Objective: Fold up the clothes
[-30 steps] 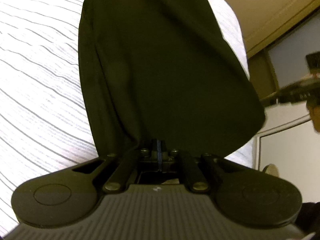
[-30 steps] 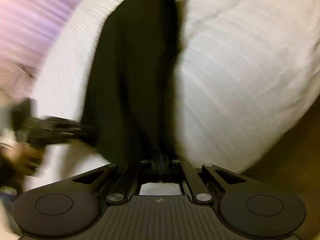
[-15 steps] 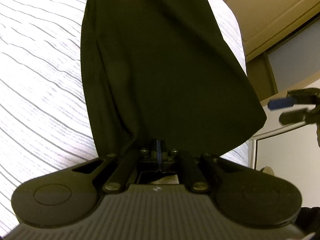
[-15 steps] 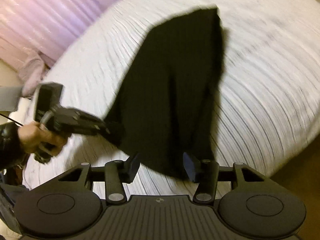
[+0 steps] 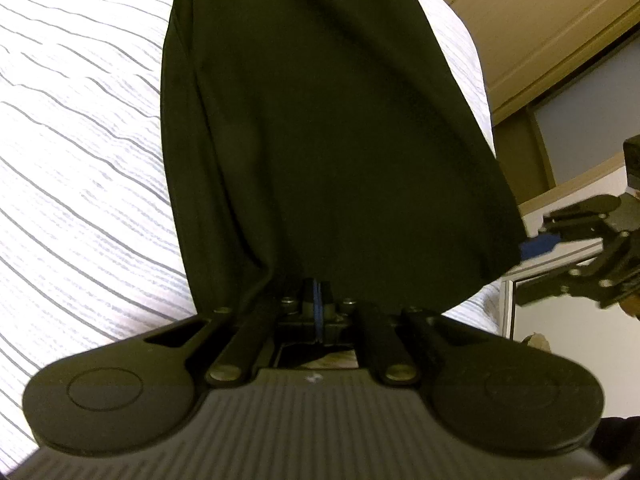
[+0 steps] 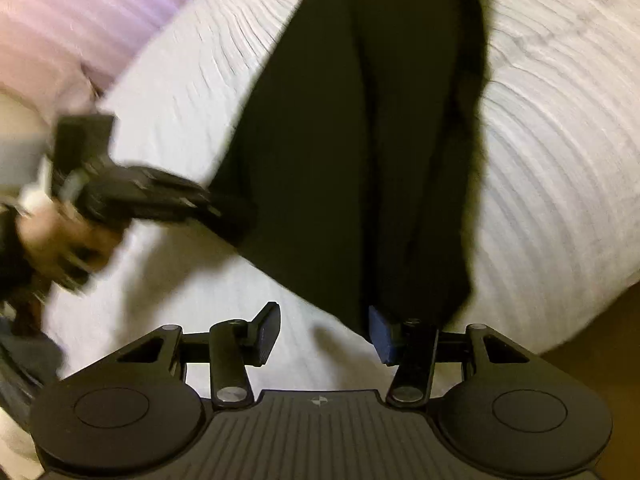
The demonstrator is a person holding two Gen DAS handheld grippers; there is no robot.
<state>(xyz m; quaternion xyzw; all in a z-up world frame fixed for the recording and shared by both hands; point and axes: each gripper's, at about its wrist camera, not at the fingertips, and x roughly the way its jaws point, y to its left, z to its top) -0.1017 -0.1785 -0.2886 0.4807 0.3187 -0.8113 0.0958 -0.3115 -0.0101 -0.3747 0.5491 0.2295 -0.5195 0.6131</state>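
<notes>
The garment [image 5: 320,140] lies stretched along the bed [image 5: 80,160], running away from both cameras. The left gripper [image 5: 317,300] sits at its near-left corner, the right gripper [image 6: 324,330] just before its near-right edge, above bare bed. Left of the bed hangs a curtain [image 6: 80,12]; right of it stands a cabinet [image 5: 520,32].

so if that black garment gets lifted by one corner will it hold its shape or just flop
Likely flops: the black garment sags in soft folds from the shut left gripper. Probably light, since one pinch bears its edge. It may drag on the striped bedsheet rather than slide.
</notes>
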